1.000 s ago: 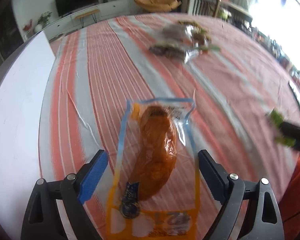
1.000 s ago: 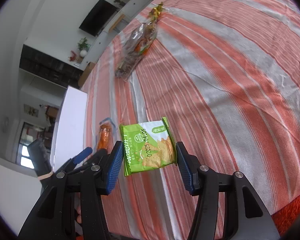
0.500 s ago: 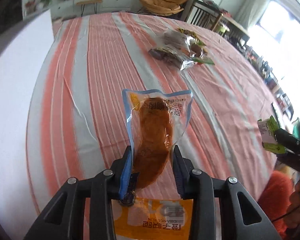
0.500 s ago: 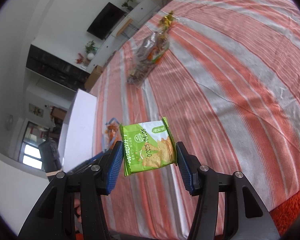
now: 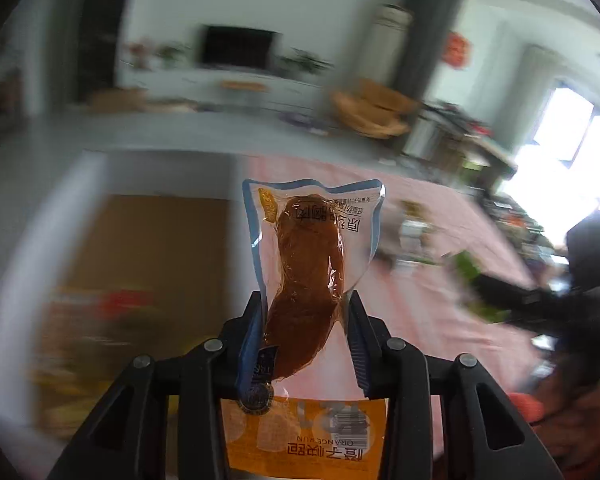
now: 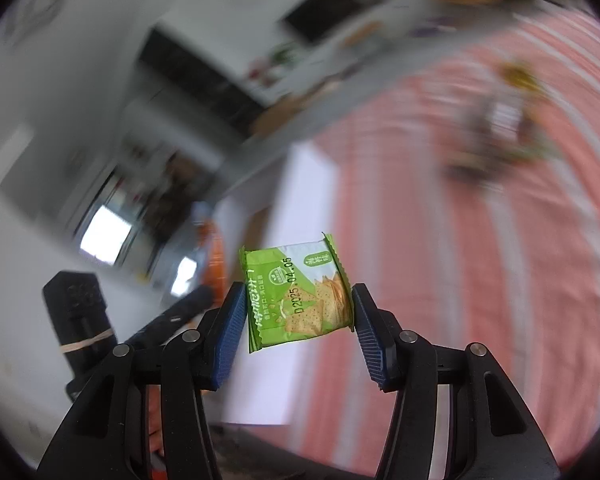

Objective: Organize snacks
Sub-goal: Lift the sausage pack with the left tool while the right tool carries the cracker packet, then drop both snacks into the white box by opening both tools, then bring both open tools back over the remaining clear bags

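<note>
A clear pouch with a blue rim and an orange-brown snack [image 5: 308, 248] stands upright in my left gripper [image 5: 305, 320]. The blue pads press its lower part, though the jaws are opening a little. It hangs in the air beside an open cardboard box [image 5: 148, 264]. A green cracker packet [image 6: 300, 280] sits crosswise in my right gripper [image 6: 299, 308], which is shut on it above the striped cloth. The left wrist view shows the right gripper as a dark blur at right [image 5: 516, 300].
The box has white outer walls [image 6: 300, 208] and holds blurred colourful packets [image 5: 100, 320]. A red-and-white striped tablecloth [image 6: 500, 280] covers the table. Several loose snack bags [image 6: 500, 140] lie farther out on it. A person's hand [image 5: 572, 412] is at lower right.
The left gripper closed on the pouch and lifted it off the cloth. Both grippers rose and swung toward the box, which came into view. The green packet stayed gripped.
</note>
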`<state>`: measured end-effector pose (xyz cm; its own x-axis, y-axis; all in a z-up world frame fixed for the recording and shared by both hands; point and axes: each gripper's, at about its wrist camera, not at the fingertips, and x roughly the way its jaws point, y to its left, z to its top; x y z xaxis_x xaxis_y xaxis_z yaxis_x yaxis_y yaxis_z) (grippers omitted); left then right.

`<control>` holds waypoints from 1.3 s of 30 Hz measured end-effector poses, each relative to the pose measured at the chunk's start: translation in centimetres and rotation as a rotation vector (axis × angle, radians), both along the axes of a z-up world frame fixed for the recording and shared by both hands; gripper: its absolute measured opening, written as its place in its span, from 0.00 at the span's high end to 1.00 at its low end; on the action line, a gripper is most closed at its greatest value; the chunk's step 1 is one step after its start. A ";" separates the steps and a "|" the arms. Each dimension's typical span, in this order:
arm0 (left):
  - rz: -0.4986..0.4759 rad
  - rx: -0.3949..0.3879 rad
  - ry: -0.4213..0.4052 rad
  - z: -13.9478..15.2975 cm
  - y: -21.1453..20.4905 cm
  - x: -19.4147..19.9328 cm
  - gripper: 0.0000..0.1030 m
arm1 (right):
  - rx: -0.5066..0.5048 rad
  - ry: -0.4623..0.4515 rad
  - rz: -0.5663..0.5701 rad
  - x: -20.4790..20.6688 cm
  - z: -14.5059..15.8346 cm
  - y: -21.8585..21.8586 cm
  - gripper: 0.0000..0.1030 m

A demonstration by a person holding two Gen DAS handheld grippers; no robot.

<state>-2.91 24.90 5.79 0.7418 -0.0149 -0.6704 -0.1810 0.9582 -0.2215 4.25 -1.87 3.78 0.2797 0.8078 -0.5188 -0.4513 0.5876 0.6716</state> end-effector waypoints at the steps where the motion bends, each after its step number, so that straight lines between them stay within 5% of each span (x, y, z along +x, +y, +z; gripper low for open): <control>1: 0.047 0.029 0.015 -0.1 1.3 -0.8 0.47 | 0.002 -0.013 0.050 -0.4 0.8 2.2 0.46; 4: 0.214 0.091 0.101 -1.5 5.7 -2.7 0.26 | 0.014 -0.018 0.198 -2.1 1.7 9.4 0.43; 6: 0.300 0.095 0.134 -2.5 8.0 -3.8 0.25 | -0.003 -0.002 0.288 -3.1 1.0 13.7 0.29; 11: 0.381 0.062 0.119 -3.3 10.0 -4.9 0.24 | -0.070 0.061 0.331 -3.4 -1.6 16.0 0.28; 16: 0.230 -0.032 0.060 -3.7 5.9 -2.5 0.23 | -0.189 -0.097 0.186 -1.8 -2.8 10.2 0.28; 21: -0.074 -0.088 0.063 -4.4 -3.8 2.7 0.05 | -0.543 -0.167 -0.178 2.0 -9.8 -0.3 0.28; 25: -0.271 -0.053 0.124 -7.4 -12.2 6.6 0.04 | -0.749 -0.158 -0.400 3.2 -14.0 -8.0 0.28; 27: -0.297 -0.026 0.146 -9.5 -14.4 8.5 0.04 | -0.790 -0.137 -0.482 3.3 -14.7 -10.9 0.28; 30: -0.298 0.039 0.166 -12.9 -16.2 11.4 0.04 | -0.718 -0.114 -0.566 3.7 -14.2 -13.2 0.28; 39: -0.230 0.155 0.213 -18.9 -17.1 15.8 0.04 | -0.791 -0.149 -0.564 3.7 -14.6 -12.3 0.28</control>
<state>12.85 7.80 -13.13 0.5740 -0.0513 -0.8172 0.0172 0.9986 -0.0507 7.92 -14.20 -10.83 0.6238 -0.0299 -0.7810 -0.0145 0.9987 -0.0498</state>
